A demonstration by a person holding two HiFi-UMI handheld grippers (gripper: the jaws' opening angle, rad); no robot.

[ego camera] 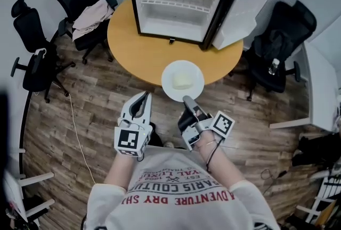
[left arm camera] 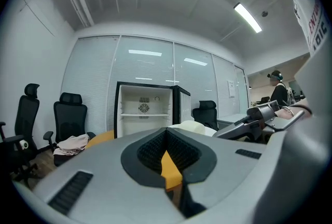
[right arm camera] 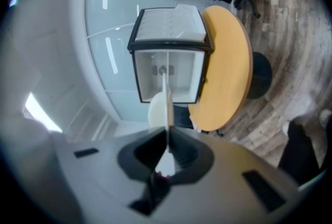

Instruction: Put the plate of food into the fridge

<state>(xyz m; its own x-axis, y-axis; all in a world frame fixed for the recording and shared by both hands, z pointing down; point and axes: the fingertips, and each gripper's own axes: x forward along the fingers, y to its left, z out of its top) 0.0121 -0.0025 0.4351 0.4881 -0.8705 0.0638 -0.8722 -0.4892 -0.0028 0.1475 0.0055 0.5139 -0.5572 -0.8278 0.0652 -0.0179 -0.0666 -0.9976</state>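
Right gripper (ego camera: 186, 99): I clamp the plate (ego camera: 167, 75) by its rim; plate and food (ego camera: 183, 81) extend ahead of my jaws, with the open fridge (ego camera: 176, 8) beyond on the table (ego camera: 133, 48). Left gripper (ego camera: 144, 97): jaws together, empty, plate to their right.

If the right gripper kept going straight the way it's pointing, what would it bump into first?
Probably the open fridge: the right gripper holds the plate over the table edge, aimed at the fridge's opening. Whether it clears the shelf is unclear.
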